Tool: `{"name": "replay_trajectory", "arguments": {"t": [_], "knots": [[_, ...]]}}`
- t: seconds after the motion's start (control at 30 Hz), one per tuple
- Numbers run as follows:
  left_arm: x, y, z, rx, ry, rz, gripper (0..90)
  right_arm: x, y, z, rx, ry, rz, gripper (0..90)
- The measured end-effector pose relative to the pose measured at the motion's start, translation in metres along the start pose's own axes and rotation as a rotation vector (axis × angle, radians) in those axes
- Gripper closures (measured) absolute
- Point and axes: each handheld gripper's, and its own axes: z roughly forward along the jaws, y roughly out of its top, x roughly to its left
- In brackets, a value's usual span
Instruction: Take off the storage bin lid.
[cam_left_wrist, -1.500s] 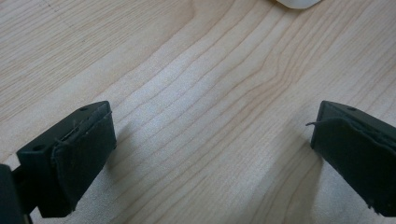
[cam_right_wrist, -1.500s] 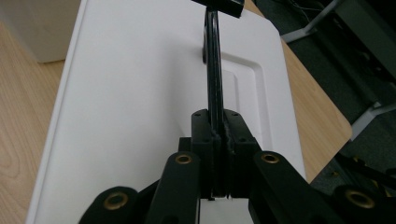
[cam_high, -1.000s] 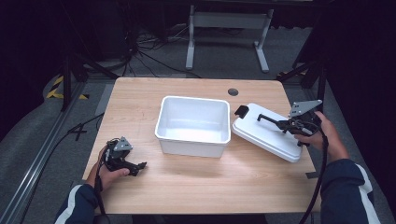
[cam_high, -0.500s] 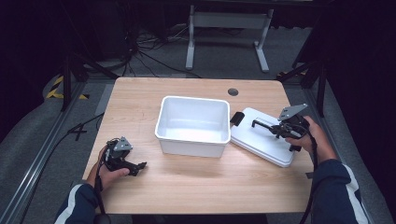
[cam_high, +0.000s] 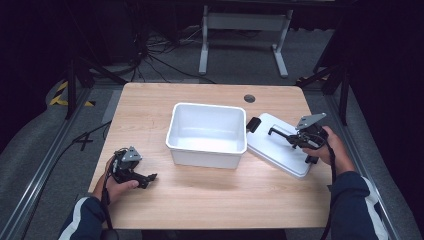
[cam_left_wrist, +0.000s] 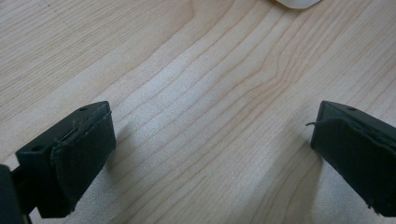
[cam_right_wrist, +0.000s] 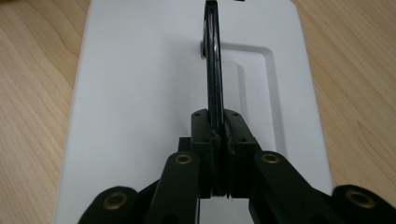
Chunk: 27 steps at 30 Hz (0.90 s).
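Observation:
A white rectangular bin stands open-topped at the table's middle. Right of it a white lid lies at a slant beside the bin's right wall. I cannot tell whether it rests fully on the wood. My right gripper is shut on the lid's thin black handle. In the right gripper view the handle runs edge-on between the closed jaws of my right gripper, above the lid. My left gripper sits on the table at the front left. Its jaws stand wide apart and empty in the left gripper view.
A black latch sits on the lid's end nearest the bin. A round cable hole is in the tabletop behind the bin. The bin's corner lies ahead of the left jaws. Bare wood spans the front of the table.
My right gripper has come down and slightly left with the lid, which now lies lower and closer to the bin. The left gripper has stayed put.

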Motion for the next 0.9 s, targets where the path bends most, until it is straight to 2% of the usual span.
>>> {"name": "replay_trajectory", "arguments": {"t": [0.27, 0.37, 0.53, 0.7, 0.9], "knots": [[0.0, 0.0, 0.0, 0.0, 0.0, 0.0, 0.3, 0.001, 0.0, -0.001, -0.003, -0.011, 0.006, 83.3], [0.0, 0.0, 0.0, 0.0, 0.0, 0.0, 0.3, 0.002, -0.001, -0.005, -0.014, -0.007, 0.017, 79.1], [0.0, 0.0, 0.0, 0.0, 0.0, 0.0, 0.3, 0.002, -0.001, -0.011, -0.034, -0.025, 0.018, 76.7], [0.0, 0.0, 0.0, 0.0, 0.0, 0.0, 0.3, 0.004, 0.002, -0.015, -0.047, -0.019, 0.023, 73.8], [0.0, 0.0, 0.0, 0.0, 0.0, 0.0, 0.3, 0.007, 0.006, -0.026, -0.107, -0.015, 0.046, 67.2]]}}
